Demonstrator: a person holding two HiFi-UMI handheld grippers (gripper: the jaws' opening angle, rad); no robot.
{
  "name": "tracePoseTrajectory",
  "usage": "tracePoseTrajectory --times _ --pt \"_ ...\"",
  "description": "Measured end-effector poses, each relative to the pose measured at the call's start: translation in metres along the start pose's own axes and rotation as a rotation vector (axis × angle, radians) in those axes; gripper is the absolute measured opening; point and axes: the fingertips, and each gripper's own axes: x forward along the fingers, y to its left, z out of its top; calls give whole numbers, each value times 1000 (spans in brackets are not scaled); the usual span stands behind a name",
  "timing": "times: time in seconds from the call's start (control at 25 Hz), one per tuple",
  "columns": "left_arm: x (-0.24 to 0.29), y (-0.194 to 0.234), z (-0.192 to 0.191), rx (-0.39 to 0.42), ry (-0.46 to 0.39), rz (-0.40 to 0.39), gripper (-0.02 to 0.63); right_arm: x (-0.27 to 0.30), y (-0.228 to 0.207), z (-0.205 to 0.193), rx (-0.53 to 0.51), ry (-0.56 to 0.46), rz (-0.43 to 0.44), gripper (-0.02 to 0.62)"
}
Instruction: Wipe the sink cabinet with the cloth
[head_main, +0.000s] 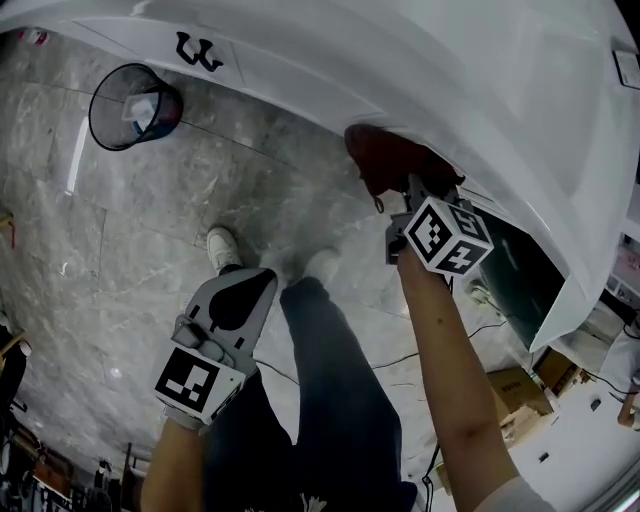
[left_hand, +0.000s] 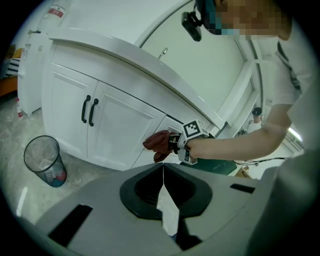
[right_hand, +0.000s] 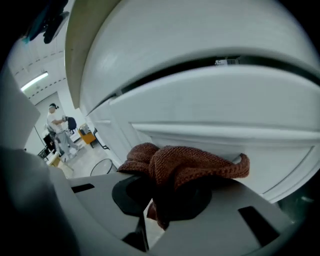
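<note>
The rust-brown cloth (right_hand: 186, 164) is bunched in the right gripper (head_main: 410, 198), whose jaws are clenched on its middle. Loose folds spill over both sides. In the head view it sits at about 1 o'clock, against or just short of the white front of the sink cabinet (head_main: 480, 95); I cannot tell whether it actually touches. In the right gripper view the panel's moulded edge runs just past the cloth at 12 o'clock.

To wipe well, I judge that the folds, not the hard jaw tips, should meet the paint. That means tilting the gripper so the thick bunch leads, pressing lightly, and sweeping in long overlapping passes along the panel. The grooves of the moulding will likely need a slower pass. The grip should be firm enough that drag does not pull the cloth free.

The left gripper (left_hand: 162, 186) hangs low at 7 o'clock, jaws together on nothing. A mesh bin (head_main: 133, 106) stands on the floor at 10 o'clock, well apart.
</note>
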Motion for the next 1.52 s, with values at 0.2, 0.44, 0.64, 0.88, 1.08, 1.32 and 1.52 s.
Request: tracePoseTrajectory --times 0.2,0.44,0.64,0.88,1.08,1.32,1.52 --pt "-1 6 -9 -20 -1 47 11 27 -10 -28 -48 48 -18 60" --pt "-5 7 -22 -60 16 95 11 42 -14 -46 -97 53 -33 60" --pt "-1 -2 -26 -68 21 97 11 40 -11 -44 -141 6 22 60" --pt "14 -14 -32 -50 47 77 11 30 -29 -48 -107 -15 24 60" --pt "25 -26 -34 -34 70 53 11 12 -66 -56 -103 -12 -17 60" --pt "43 -44 -32 -17 83 37 11 -11 -111 -62 -75 -1 -54 60" --pt "59 -61 -31 -2 88 16 11 -27 -143 -68 -15 3 -95 60"
